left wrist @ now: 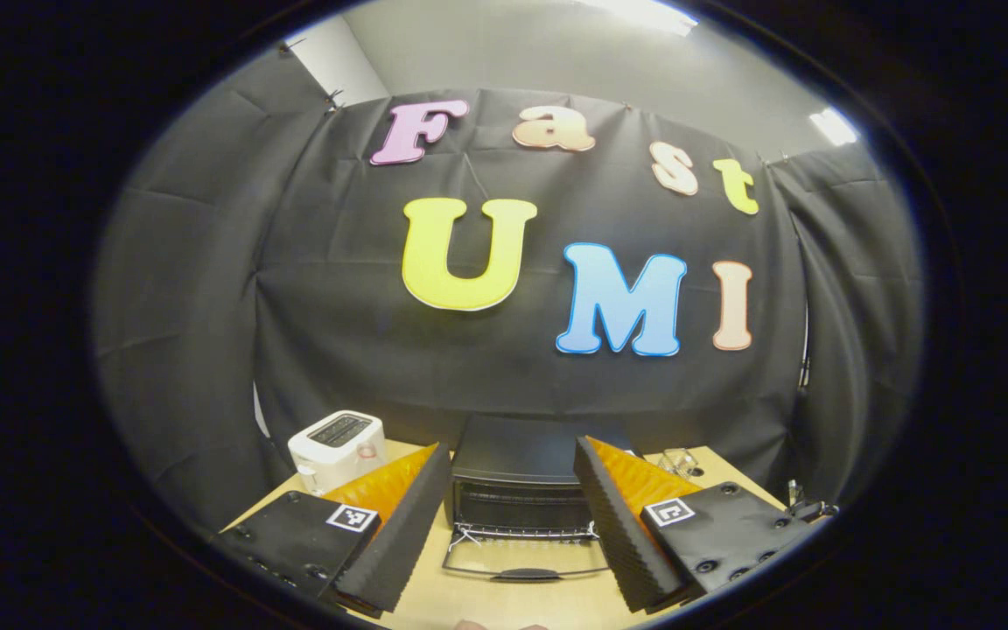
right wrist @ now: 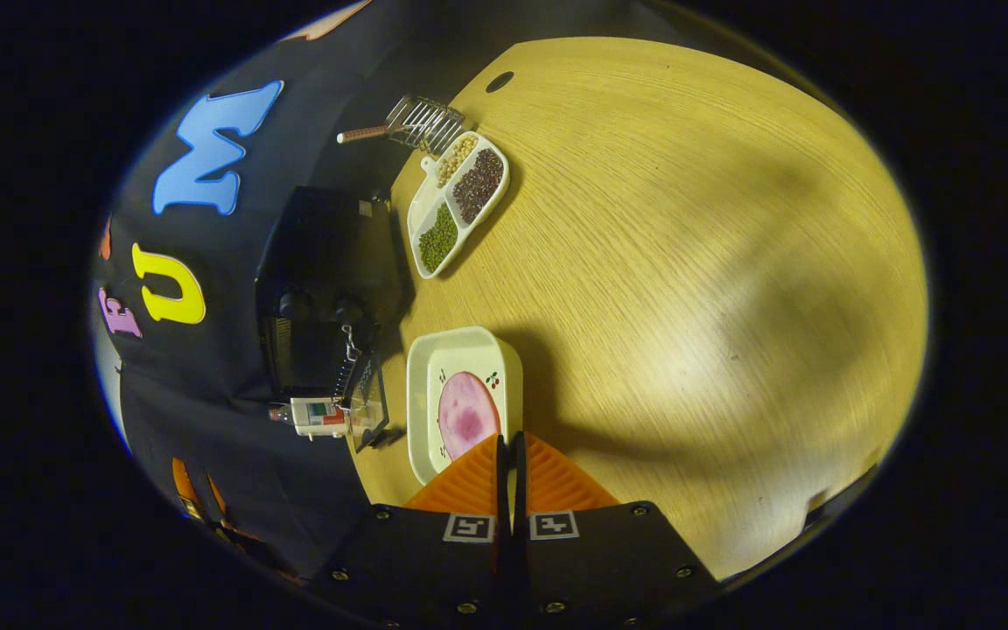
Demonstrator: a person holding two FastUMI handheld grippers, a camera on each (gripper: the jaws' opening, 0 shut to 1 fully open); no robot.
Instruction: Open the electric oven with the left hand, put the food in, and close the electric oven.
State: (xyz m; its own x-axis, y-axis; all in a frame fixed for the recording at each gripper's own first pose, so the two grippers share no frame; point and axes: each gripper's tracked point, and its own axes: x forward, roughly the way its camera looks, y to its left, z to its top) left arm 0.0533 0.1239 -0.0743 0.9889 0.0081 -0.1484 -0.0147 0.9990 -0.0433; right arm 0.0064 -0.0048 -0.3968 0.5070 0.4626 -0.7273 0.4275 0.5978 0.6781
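Your left gripper has its jaws spread wide, and nothing is between them. It hangs in front of the oven. Past the fingertips, the oven sits on the table with its door folded down flat and open. You can see a wire rack at the front of the oven. A white toaster stands to the left of the oven, near the black cloth wall.

Your right gripper has its jaws pressed together on the near edge of a white tray. A round pink piece of food lies in that tray. The tray sits just beside the oven, on the table. A small bottle lies on the other side of the open door from the tray. Farther off, past the oven, is a white dish with three parts holding beans and seeds. Behind that dish lies a wire tool with a wooden handle.
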